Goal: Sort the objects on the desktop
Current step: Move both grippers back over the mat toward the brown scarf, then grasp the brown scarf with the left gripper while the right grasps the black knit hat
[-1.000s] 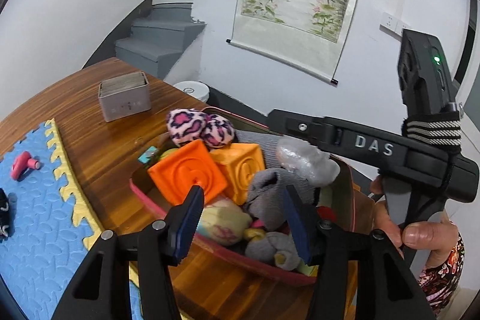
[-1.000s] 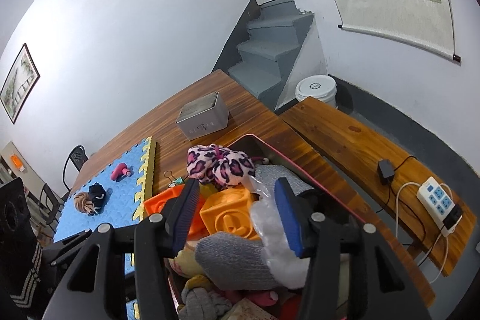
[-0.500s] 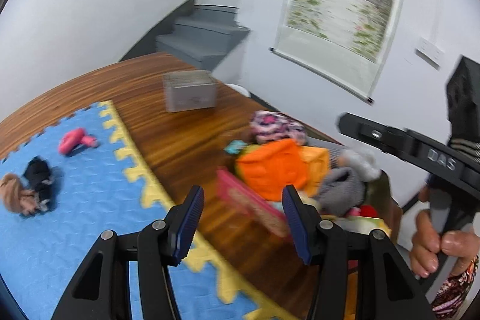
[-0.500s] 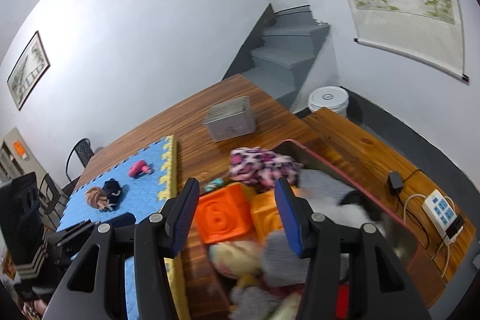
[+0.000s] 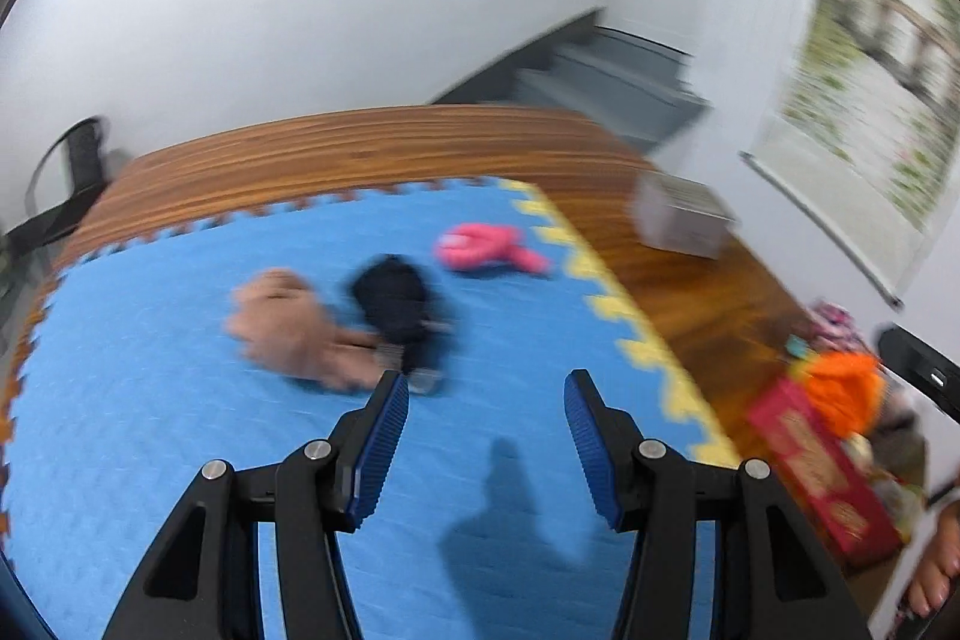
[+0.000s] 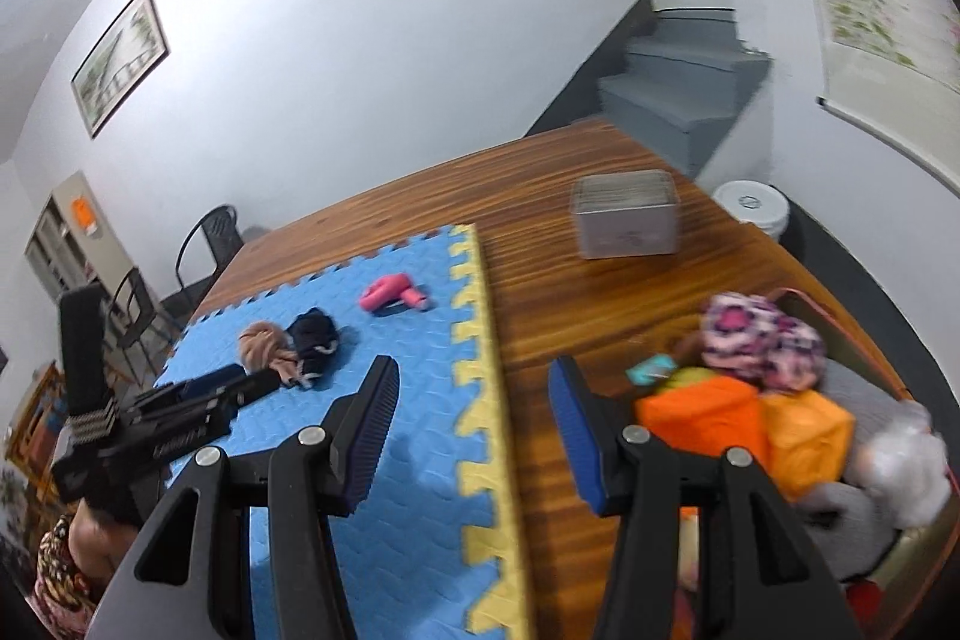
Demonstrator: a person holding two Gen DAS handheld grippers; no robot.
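Left gripper [image 5: 486,421]: jaws apart, nothing between the blue pads; right gripper [image 6: 474,415]: likewise parted and empty. A second ago both wrist views were filled by the red tray [image 5: 810,466] heaped with toys; the left view now looks onto the blue foam mat [image 5: 180,430], with the tray pushed to its right edge, and the right view now straddles the yellow mat border [image 6: 480,400], tray at its right.

Left view only: the right gripper's black tip at the far right edge, a bit of the person's hand [image 5: 936,568] at lower right, and a shadow on the mat between the fingers; heavily motion-blurred. Right view only: the whole left gripper from the side at lower left, a framed picture [image 6: 120,58] on the wall, chairs, the tray contents in better detail.

Objects: pink toy [image 6: 393,295] on the mat near its yellow edge; doll [image 6: 288,346] with tan hair and dark clothes lying on the mat, left of it; grey tin box [image 6: 627,214] on the bare wooden table [image 6: 540,196]; in the tray, two orange cubes [image 6: 699,415], a pink leopard-print soft item [image 6: 759,334], grey socks.
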